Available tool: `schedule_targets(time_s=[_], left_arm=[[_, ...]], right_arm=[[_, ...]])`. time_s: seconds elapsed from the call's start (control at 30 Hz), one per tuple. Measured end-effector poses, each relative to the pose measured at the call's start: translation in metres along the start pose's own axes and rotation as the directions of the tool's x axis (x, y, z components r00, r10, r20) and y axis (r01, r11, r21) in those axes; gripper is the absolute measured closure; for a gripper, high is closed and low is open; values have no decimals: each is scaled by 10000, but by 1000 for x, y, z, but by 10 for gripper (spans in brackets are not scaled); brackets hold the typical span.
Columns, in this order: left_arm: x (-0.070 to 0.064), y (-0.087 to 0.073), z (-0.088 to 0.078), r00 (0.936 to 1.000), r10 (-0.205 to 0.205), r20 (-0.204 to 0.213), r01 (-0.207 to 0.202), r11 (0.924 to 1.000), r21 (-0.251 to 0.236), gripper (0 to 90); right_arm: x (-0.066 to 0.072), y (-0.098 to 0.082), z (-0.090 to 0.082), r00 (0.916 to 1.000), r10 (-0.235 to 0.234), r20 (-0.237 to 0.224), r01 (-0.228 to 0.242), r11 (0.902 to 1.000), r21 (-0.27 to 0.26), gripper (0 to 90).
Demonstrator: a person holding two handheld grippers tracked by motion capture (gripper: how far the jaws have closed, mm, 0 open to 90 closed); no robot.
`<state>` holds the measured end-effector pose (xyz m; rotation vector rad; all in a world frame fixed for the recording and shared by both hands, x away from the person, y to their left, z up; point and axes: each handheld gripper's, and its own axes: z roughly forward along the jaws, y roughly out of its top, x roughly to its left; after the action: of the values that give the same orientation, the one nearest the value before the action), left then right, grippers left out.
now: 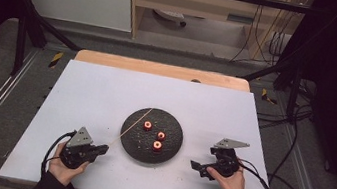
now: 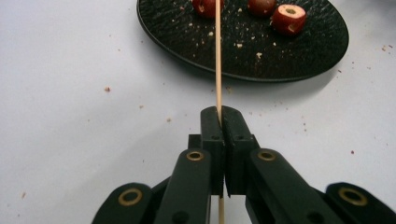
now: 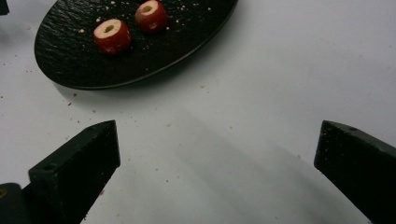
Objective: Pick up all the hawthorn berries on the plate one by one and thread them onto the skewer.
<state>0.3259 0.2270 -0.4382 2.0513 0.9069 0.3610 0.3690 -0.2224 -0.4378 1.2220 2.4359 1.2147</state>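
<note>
Skewer, pinched in the left gripper, points its long axis across the plate at the hawthorn pieces; right gripper gapes wide

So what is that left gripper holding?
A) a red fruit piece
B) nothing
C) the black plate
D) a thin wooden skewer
D: the left gripper is shut on a thin wooden skewer that points toward the black plate.

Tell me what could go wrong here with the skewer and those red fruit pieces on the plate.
The left gripper pinches the thin skewer far from its tip, so it may bend or snap. The cored fruit pieces lie loose on the black plate and could roll away while the right gripper is open and apart.
</note>
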Motion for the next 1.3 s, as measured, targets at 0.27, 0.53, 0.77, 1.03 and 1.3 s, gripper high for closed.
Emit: schedule_targets(time_s=[0.27,0.53,0.77,1.03,1.3], left_arm=[[1,-3,-4,10000,-31,80,32,10000,-86,881],[3,-5,-5,9997,-149,189,152,9998,-139,881],[5,-7,-6,9996,-193,182,195,9997,-128,881],[6,-8,-7,9995,-258,208,262,9995,-182,880],[6,-8,-7,9994,-262,215,266,9995,-173,881]], right_arm=[[15,23,9,9996,-240,-115,242,9996,136,5],[38,54,29,9981,-600,-107,605,9966,552,6],[59,81,44,9945,-1043,11,1035,9879,1158,16],[71,98,62,9921,-1236,-193,1250,9745,1865,123],[77,107,77,9887,-1381,-577,1485,9531,2636,256]])
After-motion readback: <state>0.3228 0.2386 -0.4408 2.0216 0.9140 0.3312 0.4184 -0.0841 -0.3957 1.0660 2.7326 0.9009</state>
